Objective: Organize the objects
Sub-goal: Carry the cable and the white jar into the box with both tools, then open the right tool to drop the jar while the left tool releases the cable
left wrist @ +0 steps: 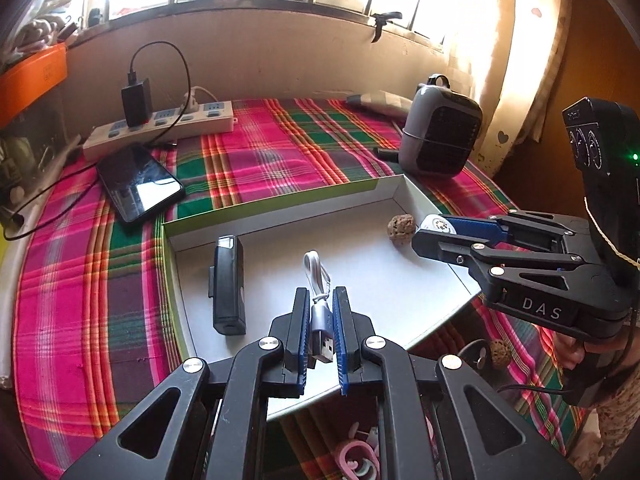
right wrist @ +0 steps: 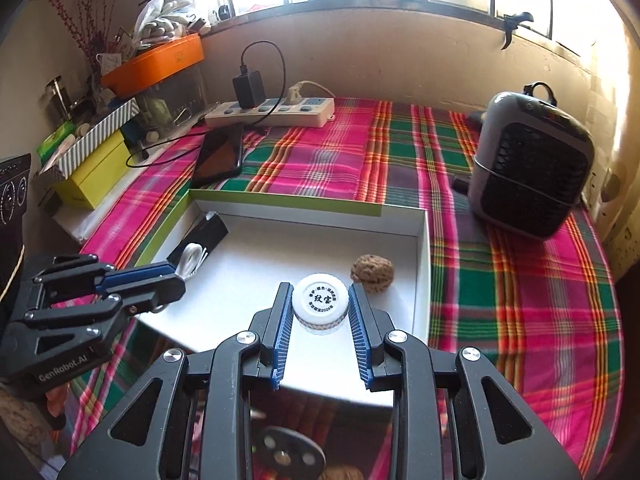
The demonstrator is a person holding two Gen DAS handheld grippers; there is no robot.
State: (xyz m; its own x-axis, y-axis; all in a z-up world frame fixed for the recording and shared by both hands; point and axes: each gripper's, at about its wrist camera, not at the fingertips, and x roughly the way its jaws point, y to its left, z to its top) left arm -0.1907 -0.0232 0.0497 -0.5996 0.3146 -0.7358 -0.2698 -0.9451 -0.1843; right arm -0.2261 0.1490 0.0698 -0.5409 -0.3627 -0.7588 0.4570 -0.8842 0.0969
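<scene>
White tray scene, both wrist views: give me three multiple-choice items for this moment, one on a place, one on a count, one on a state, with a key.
1. Where does the walnut in the white tray lie?
A. Near the tray's right wall
B. On the phone
C. Beside the power strip

2. How many things lie loose on the tray floor, in no gripper?
A. Two
B. Four
C. None

3. What is the left gripper doing?
A. Hanging open and empty
B. Shut on the white USB cable
C. Shut on the bottle cap

Key:
1 A: the walnut lies close to the right wall, by the right gripper.
2 A: only the walnut and the black device lie free.
3 B: the pads press the cable's plug end; the right gripper clamps the white bottle cap.
</scene>
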